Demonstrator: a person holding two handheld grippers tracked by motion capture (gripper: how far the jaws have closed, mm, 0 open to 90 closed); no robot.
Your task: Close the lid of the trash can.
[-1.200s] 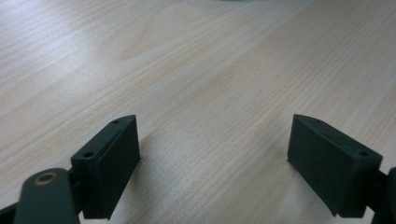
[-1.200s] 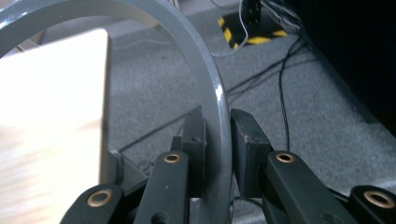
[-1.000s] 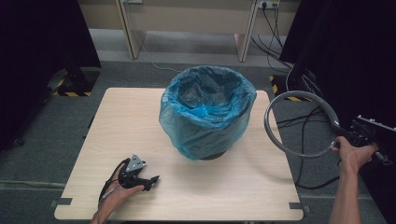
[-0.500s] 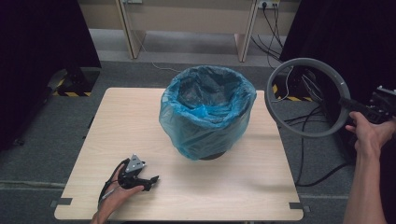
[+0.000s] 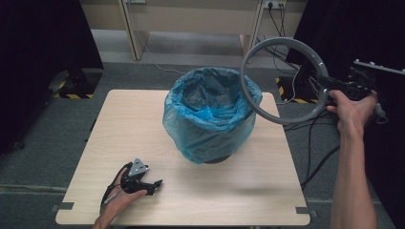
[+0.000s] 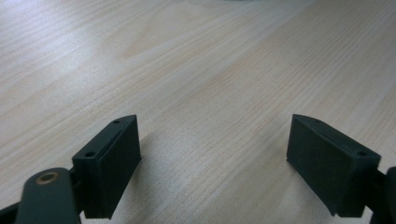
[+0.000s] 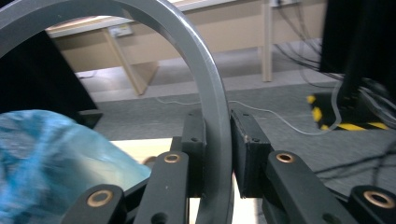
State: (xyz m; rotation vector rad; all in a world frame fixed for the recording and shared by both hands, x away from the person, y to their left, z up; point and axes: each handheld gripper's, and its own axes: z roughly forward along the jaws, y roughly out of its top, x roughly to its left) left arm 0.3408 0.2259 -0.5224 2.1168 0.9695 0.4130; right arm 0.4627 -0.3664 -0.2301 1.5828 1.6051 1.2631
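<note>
A bin lined with a blue plastic bag (image 5: 210, 114) stands in the middle of the wooden table (image 5: 143, 129); the bag (image 7: 51, 158) also fills the lower left of the right gripper view. My right gripper (image 5: 334, 88) is shut on a large grey ring (image 5: 282, 81), held in the air at the bin's right rim. In the right gripper view its jaws clamp the ring's band (image 7: 212, 126) from both sides. My left gripper (image 5: 155, 182) rests on the table near the front left, jaws wide apart and empty (image 6: 212, 163).
Black cables (image 5: 310, 138) trail over the grey floor to the right of the table. Yellow-black striped feet (image 5: 71, 93) sit on the floor at left and right. A pale wooden frame (image 5: 191, 24) stands behind the table.
My right hand has lifted the grey ring up and leftward, from beside the table's right edge to over the bin's right rim. The left gripper has stayed put.
</note>
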